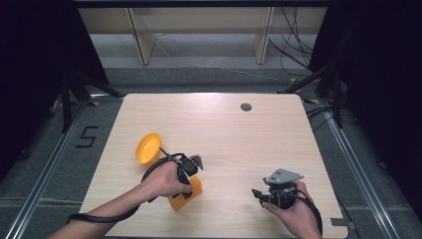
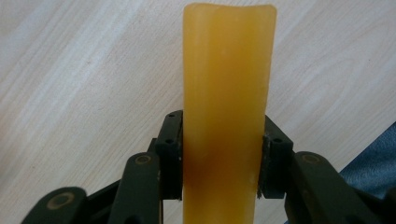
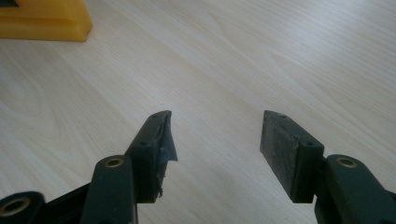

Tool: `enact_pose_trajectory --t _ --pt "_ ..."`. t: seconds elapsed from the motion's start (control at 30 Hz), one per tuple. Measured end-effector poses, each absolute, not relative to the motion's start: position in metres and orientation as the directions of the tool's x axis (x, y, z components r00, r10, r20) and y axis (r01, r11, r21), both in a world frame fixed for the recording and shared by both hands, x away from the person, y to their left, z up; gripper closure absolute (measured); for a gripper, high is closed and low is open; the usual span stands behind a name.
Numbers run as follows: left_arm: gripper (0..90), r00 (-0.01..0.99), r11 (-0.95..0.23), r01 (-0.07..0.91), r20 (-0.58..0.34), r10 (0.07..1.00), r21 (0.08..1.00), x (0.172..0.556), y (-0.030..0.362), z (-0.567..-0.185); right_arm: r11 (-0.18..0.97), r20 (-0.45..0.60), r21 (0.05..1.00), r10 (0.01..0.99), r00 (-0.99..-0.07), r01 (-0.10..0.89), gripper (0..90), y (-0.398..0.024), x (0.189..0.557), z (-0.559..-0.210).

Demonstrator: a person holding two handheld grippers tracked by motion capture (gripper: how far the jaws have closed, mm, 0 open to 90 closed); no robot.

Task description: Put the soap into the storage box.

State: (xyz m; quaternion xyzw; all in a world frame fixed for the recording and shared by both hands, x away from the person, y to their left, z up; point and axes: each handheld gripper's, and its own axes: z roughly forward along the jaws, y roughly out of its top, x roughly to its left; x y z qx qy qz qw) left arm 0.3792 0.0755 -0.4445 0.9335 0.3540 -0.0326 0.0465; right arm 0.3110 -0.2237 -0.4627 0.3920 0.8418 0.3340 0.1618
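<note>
Here the pale wooden worktop [image 1: 224, 134] carries a small grey disc [image 1: 246, 106] near its far edge. At its near left an orange scoop-like piece [image 1: 148, 148] has its round bowl to the far left and its block-shaped end [image 1: 186, 195] nearer. The left tool [image 2: 219, 154] is clamped on the piece's long yellow-orange bar [image 2: 226, 93], one pad pressing each side. The right tool [image 3: 215, 140], held at the near right, hangs with jaws spread wide over bare wood, gripping nothing.
</note>
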Motion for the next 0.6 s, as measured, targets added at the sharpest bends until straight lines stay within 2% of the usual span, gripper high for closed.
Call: enact_pose_trajectory --t 0.6 --pt "61.1 0.751 -0.746 0.661 -0.103 0.653 0.088 0.3769 0.0784 -0.4389 0.485 -0.031 0.696 0.758 -0.652 0.530 43.6 -0.2246 0.3125 -0.4640"
